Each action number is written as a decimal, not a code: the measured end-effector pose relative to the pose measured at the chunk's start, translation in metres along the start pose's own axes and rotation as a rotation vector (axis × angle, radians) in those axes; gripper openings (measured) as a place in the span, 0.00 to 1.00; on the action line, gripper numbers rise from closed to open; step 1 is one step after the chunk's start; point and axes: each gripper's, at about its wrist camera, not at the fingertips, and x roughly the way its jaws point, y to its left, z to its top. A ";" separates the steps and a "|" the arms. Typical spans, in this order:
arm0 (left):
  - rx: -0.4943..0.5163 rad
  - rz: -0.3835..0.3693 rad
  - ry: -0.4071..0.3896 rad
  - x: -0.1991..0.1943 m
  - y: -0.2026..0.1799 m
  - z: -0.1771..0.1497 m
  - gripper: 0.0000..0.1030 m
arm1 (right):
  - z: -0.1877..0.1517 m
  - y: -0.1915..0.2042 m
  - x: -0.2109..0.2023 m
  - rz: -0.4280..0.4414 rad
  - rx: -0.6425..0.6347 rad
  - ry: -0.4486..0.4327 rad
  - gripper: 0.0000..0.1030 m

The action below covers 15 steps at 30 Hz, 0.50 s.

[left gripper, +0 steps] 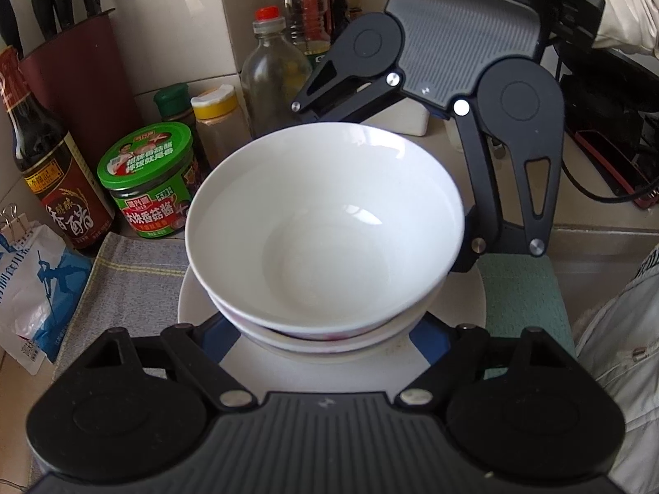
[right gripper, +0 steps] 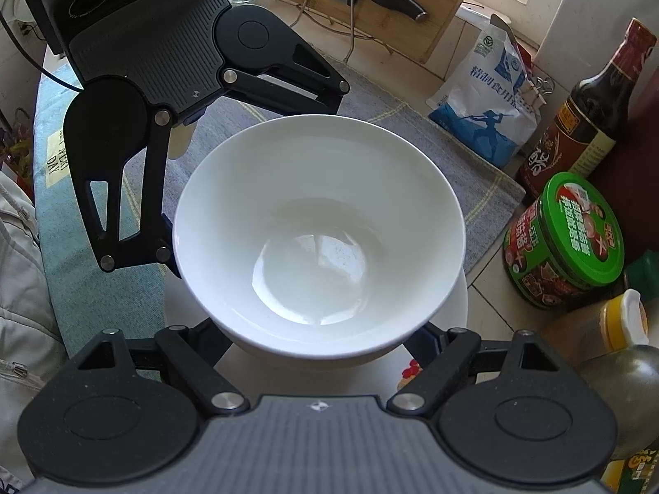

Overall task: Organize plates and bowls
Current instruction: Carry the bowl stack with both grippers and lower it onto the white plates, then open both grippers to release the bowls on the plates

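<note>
A white bowl (left gripper: 325,222) tops a stack of bowls; the lower bowl (left gripper: 321,339) has a coloured trim. A white plate (left gripper: 461,300) lies just under them; whether the stack touches it I cannot tell. My left gripper (left gripper: 325,331) reaches in from the near side, its blue fingertips (left gripper: 222,329) tight against the lower bowl on both sides. My right gripper (right gripper: 319,337) grips the same stack (right gripper: 317,222) from the opposite side, its fingers (right gripper: 424,339) flanking the lower bowl. The top bowl's rim hides the contact points.
The plate lies on a grey towel (left gripper: 136,280) and a green towel (left gripper: 523,300). A green-lidded jar (left gripper: 150,177), vinegar bottle (left gripper: 53,173), salt bag (left gripper: 33,288), knife block (left gripper: 74,70) and bottles (left gripper: 272,70) crowd one side. A cutting board with a knife (right gripper: 370,0) leans behind. A pale garment (left gripper: 618,350) is close by.
</note>
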 end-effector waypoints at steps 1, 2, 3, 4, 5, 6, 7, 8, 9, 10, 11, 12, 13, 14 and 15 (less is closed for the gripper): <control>-0.004 -0.003 -0.002 0.000 0.001 0.000 0.85 | 0.000 0.000 0.000 0.000 0.002 -0.001 0.87; -0.008 -0.006 -0.004 0.001 0.002 0.000 0.85 | 0.000 -0.001 0.000 0.002 0.007 -0.002 0.87; -0.010 -0.007 -0.005 0.001 0.002 0.000 0.85 | 0.000 -0.001 0.000 0.001 0.010 -0.003 0.87; -0.011 -0.006 -0.005 0.001 0.002 0.000 0.85 | -0.001 -0.001 -0.001 0.000 0.012 -0.003 0.87; -0.010 -0.007 -0.005 0.001 0.002 0.000 0.85 | -0.001 -0.001 -0.001 0.002 0.015 -0.003 0.87; -0.008 -0.007 -0.006 0.001 0.002 0.001 0.85 | -0.001 -0.001 -0.001 0.001 0.015 -0.003 0.87; -0.009 -0.009 -0.007 0.002 0.003 0.000 0.85 | -0.001 -0.001 -0.001 0.001 0.015 -0.004 0.87; -0.013 -0.011 -0.009 0.002 0.003 0.000 0.85 | -0.001 -0.001 -0.001 0.002 0.018 -0.005 0.87; -0.018 -0.013 -0.009 0.002 0.004 0.000 0.85 | -0.001 -0.001 -0.001 0.002 0.018 -0.005 0.87; -0.018 -0.014 -0.010 0.001 0.004 -0.001 0.85 | -0.001 -0.001 -0.001 0.001 0.018 -0.004 0.87; -0.015 -0.012 -0.010 0.001 0.004 -0.001 0.85 | 0.000 -0.001 -0.001 0.000 0.018 -0.002 0.87; -0.013 -0.009 -0.011 0.001 0.003 -0.001 0.85 | 0.000 0.000 -0.001 -0.001 0.019 -0.002 0.87; -0.012 -0.006 -0.013 0.001 0.002 -0.001 0.85 | -0.001 0.000 -0.001 -0.001 0.020 -0.002 0.87; -0.009 -0.002 -0.015 0.001 0.002 -0.001 0.86 | -0.001 -0.001 -0.001 -0.003 0.021 -0.003 0.87; -0.007 0.003 -0.017 0.000 0.001 -0.001 0.86 | -0.002 -0.001 -0.001 -0.005 0.025 -0.003 0.88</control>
